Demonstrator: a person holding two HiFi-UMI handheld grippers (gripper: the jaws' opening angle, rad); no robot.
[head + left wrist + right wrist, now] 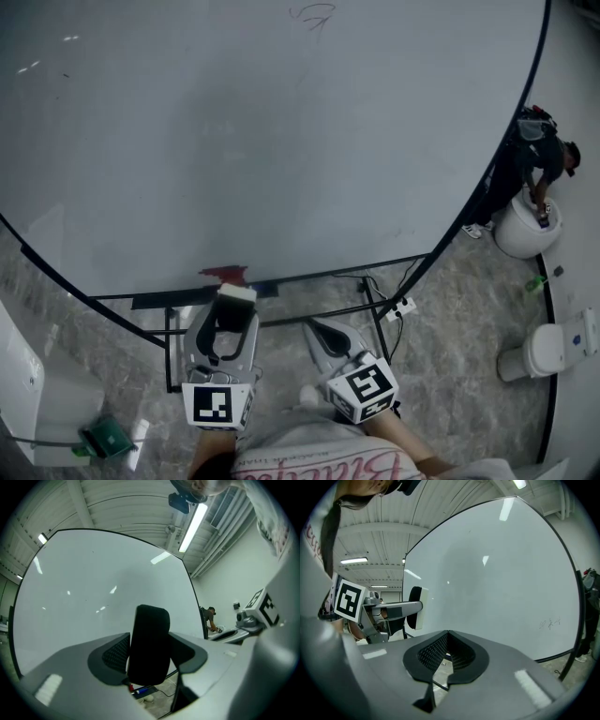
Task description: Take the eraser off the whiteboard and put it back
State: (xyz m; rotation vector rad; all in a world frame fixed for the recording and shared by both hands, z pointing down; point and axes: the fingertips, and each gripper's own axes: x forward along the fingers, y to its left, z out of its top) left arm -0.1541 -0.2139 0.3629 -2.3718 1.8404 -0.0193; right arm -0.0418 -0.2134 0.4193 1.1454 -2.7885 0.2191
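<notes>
The eraser (236, 292), a white block with black felt, sits between the jaws of my left gripper (234, 302), which is shut on it. It hangs just in front of the whiteboard's (281, 141) bottom rail, near a red marker (223, 274) on the ledge. In the left gripper view the felt side of the eraser (150, 634) fills the gap of the left gripper (150, 654). My right gripper (316, 328) is shut and empty, lower and to the right. The right gripper view shows its closed tips (447, 633) and the eraser (416, 613) at the left.
A person (542, 164) bends over a white bin (525, 230) at the far right. Another white container (544, 349) stands on the floor. A power strip (404, 305) and cables lie by the board's black stand (366, 309). A green object (108, 436) lies bottom left.
</notes>
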